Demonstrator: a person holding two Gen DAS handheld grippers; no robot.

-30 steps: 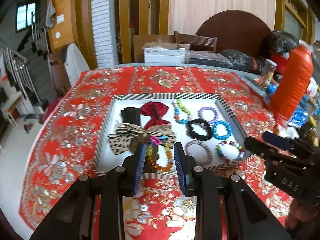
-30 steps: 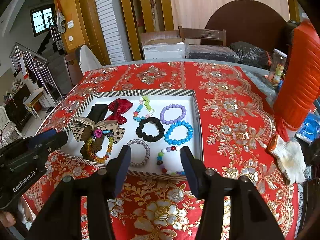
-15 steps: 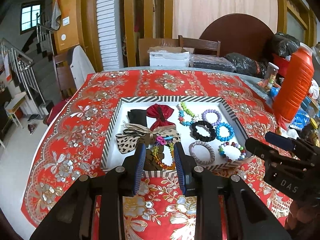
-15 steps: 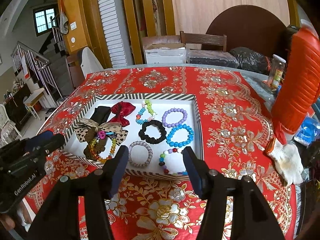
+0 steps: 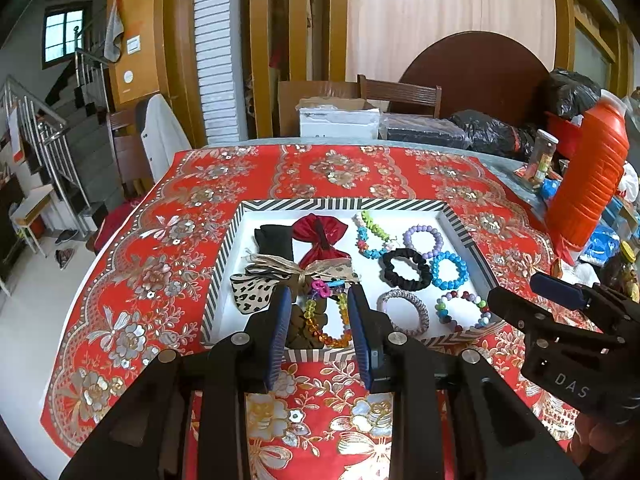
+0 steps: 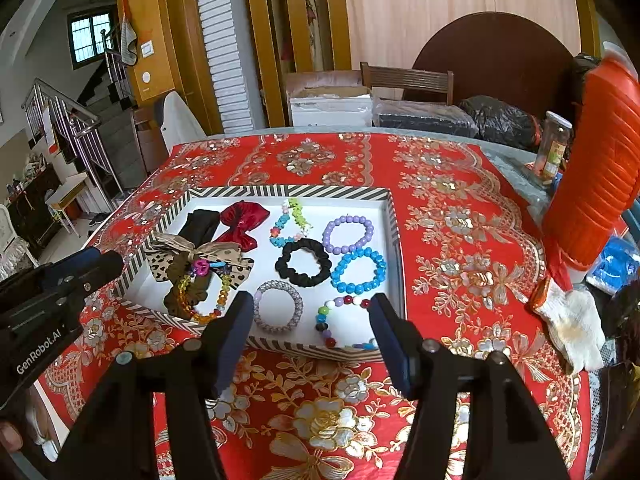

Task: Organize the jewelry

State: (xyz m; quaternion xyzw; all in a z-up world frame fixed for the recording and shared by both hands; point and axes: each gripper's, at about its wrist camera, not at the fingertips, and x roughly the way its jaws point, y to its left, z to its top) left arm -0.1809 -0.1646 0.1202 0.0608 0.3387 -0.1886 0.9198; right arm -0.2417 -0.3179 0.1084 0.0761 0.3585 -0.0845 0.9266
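Observation:
A striped-rim white tray [image 5: 228,256] [image 6: 394,248] on the red tablecloth holds bows, a black scrunchie [image 5: 403,269] [image 6: 303,261], bead bracelets and an amber bead bracelet [image 5: 326,320] [image 6: 200,300]. A leopard bow [image 5: 256,286] [image 6: 180,256] and a red bow [image 5: 320,236] lie at its left. My left gripper [image 5: 316,320] is open and empty, hovering over the tray's near edge by the amber bracelet. My right gripper [image 6: 311,320] is open and empty above the near edge, over the multicolour bracelet [image 6: 340,320] and the silver one [image 6: 279,307].
A tall orange bottle [image 5: 588,184] [image 6: 600,168] stands right of the tray. A white glove [image 6: 572,320], a jar [image 6: 554,148] and blue packets lie at the right. Boxes and black bags sit behind the table. The table's left edge drops to the floor.
Both grippers have pulled back and risen a little from the tray; the tray looks slightly farther away. Both stay open and nothing in the tray moved.

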